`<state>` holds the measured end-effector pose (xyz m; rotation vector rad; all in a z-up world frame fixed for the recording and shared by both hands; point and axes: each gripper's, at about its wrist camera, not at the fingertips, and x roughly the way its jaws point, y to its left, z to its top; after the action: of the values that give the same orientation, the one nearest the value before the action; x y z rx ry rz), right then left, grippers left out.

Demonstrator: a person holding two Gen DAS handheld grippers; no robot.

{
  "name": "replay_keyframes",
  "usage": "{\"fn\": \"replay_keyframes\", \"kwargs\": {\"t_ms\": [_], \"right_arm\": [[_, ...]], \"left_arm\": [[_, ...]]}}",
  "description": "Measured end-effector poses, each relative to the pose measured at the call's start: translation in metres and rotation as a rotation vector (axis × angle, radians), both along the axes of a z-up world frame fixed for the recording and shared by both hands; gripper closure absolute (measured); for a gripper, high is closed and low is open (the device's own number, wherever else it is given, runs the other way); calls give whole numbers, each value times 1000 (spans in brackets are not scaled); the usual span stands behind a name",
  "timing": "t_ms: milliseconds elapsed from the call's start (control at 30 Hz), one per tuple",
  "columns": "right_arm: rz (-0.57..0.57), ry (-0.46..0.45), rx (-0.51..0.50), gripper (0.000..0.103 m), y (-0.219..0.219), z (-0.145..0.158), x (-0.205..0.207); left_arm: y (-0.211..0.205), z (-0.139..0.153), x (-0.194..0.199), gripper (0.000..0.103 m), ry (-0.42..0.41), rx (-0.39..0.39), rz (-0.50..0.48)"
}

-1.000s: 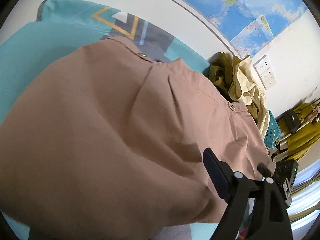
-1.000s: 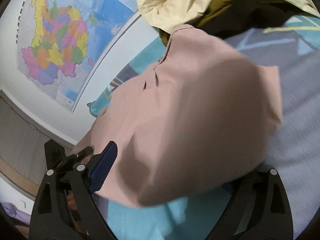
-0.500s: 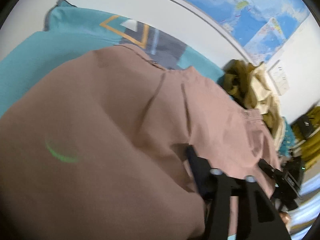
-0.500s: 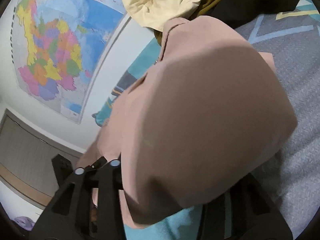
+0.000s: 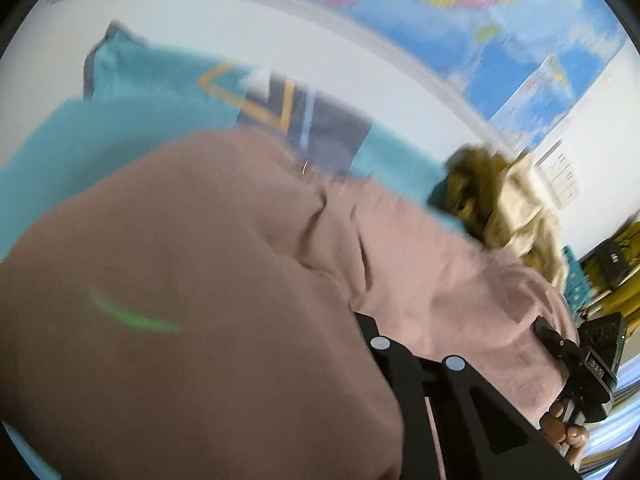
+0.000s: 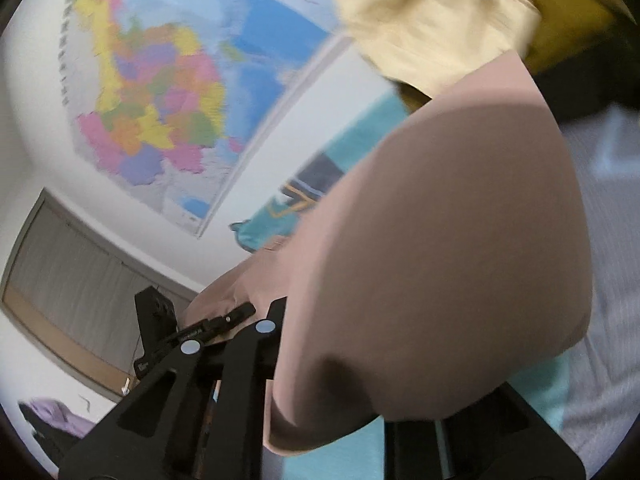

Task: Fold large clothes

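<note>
A large dusty-pink garment is lifted and fills most of the left wrist view; it also billows across the right wrist view. My left gripper is shut on the garment's near edge, only its right finger showing. My right gripper is shut on the garment's edge, with cloth draped over its jaws. The other gripper shows at the lower right of the left view and at the lower left of the right view. Both frames are blurred by motion.
A teal and grey patterned bed cover lies under the garment. A pile of yellow and olive clothes sits by the wall, also at the top of the right view. A world map hangs on the wall.
Both grippers have risen and swung the garment's near edge up and forward. The cloth now covers more of each view, and the cameras tilt up toward the wall.
</note>
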<state>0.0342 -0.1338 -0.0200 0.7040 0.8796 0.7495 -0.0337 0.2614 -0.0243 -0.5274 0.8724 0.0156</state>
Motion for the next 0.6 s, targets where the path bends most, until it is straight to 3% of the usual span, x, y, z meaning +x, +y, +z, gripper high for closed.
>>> {"fn": "replay_keyframes", "kwargs": {"t_ms": [300,500,600], "right_arm": [[99,-199,5,88,79,89,62],[191,-312,61,88,166,137,111],[247,-369,99,88,212,138,121]], "left_arm": [[72,98,33,91,-131,124,40],[141,153,48,90,-204,264,182],[180,167,40,90,-262,293,273]]}}
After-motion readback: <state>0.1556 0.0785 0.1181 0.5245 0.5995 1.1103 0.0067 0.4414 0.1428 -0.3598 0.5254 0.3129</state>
